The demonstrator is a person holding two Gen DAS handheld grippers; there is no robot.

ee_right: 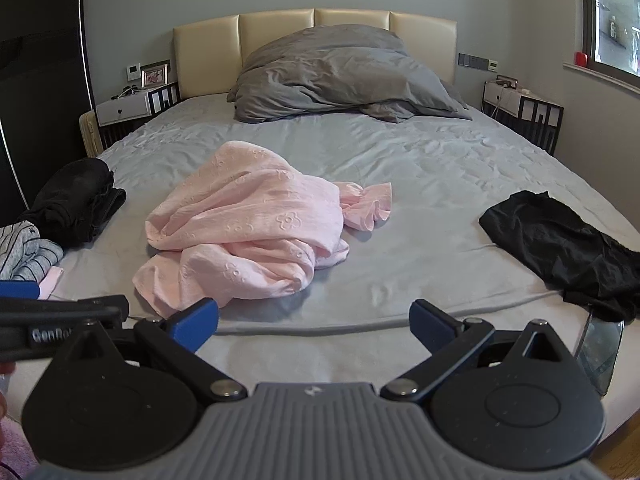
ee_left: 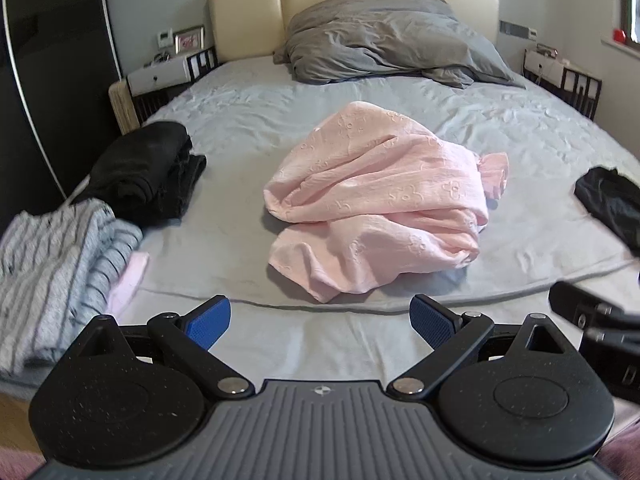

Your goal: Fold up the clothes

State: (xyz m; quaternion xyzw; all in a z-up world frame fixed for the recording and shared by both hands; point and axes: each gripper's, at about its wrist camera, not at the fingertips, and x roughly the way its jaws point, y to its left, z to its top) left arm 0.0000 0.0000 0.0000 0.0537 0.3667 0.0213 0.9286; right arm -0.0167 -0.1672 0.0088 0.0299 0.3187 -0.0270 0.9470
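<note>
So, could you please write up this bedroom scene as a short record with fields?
setting: bed with grey sheet
to fold: crumpled pink garment, mid-bed
folded stack: black clothes and striped grey top, left edge of bed
other item: loose black garment, right edge of bed
head of bed: heaped grey duvet
left tool: open, holding nothing
right tool: open, holding nothing
progress: pink garment not yet touched

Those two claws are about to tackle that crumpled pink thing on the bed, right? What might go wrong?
The pink garment lies bunched in overlapping layers, so the open left gripper or right gripper may pinch several at once. Its ruffled cuff is tucked behind the heap and is probably hard to find. Spreading it could bump the black garment.
</note>
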